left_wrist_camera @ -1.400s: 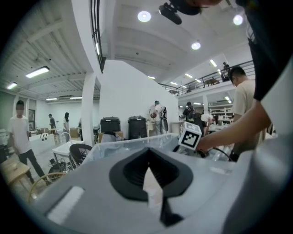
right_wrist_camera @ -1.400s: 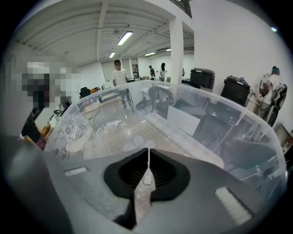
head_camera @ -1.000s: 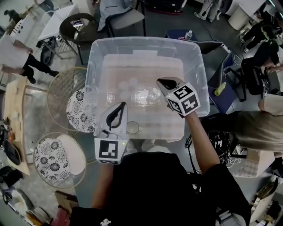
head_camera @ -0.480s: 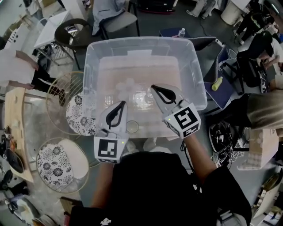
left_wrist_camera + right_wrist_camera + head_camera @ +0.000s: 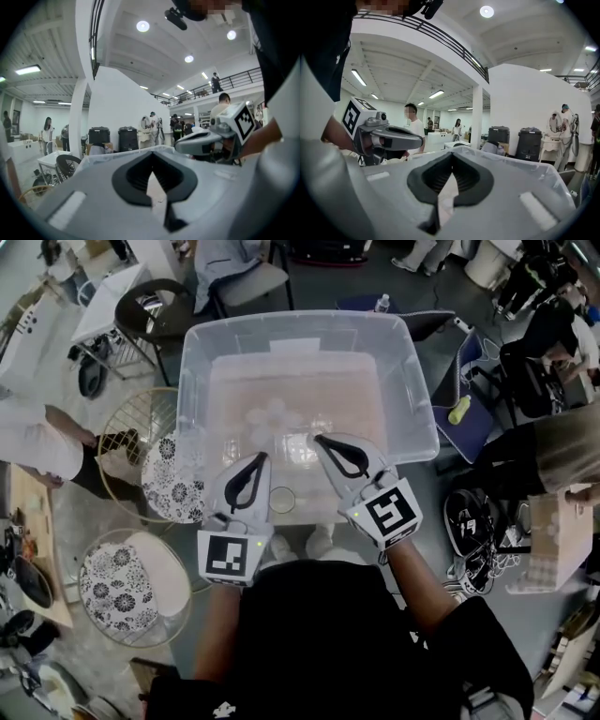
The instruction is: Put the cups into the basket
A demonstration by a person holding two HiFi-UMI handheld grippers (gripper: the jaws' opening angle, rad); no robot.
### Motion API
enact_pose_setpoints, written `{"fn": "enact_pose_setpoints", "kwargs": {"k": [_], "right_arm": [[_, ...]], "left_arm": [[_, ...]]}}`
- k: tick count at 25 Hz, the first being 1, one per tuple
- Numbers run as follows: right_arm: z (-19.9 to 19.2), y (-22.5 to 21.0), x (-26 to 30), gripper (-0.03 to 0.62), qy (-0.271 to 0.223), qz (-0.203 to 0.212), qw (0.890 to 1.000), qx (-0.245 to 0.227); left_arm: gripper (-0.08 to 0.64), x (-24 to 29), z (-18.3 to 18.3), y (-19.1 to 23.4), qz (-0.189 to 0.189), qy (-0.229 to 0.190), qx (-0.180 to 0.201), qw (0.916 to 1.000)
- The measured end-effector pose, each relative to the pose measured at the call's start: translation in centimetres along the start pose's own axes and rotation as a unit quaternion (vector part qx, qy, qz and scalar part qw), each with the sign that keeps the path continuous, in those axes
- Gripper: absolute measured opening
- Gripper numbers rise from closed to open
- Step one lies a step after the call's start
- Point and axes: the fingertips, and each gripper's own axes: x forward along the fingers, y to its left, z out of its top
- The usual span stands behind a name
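Poised above the near part of the clear plastic bin: left gripper and right gripper, side by side, each with jaws pressed together on nothing. Confirmed in both gripper views, with only the bin's pale floor showing past the closed tips.

Near the bin's middle: a cluster of clear cups, faint against the floor. By the bin's near wall, between the two grippers: one more cup, upright.

Just left of the bin: a wire basket holding a floral-print pad. Off the bin's near left corner: a second wire basket.

Likely trouble from here: see-through cups, hard to pick out and easy to miss. Probably light enough to tip or skid under a closing jaw. Packed close, so apt to knock neighbours. Tall bin wall to clear on the way left to the basket, and a clipped rim perhaps enough to jar a cup loose. No grasp possible until jaws part.
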Motion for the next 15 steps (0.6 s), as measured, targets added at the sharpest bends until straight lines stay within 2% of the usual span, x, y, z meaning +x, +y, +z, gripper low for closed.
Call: {"fn": "enact_pose_setpoints", "kwargs": {"k": [3, 7, 15], "right_arm": [[-0.7, 1.4, -0.3, 0.002, 0.008, 0.018, 1.000, -0.008], [-2.8, 4.6, -0.2, 0.002, 0.043, 0.074, 0.996, -0.027], [-9.7, 10.7, 1.0, 0.007, 0.140, 0.166, 0.975, -0.040]], "left_arm": [[0.005, -0.6, 0.1, -0.2, 0.006, 0.003, -0.015, 0.9999], [0.005, -1.4, -0.2, -0.2, 0.010, 0.001, -0.018, 0.9998], [0.005, -3.4, -0.6, 1.1, 0.033, -0.009, -0.024, 0.9991]]}}
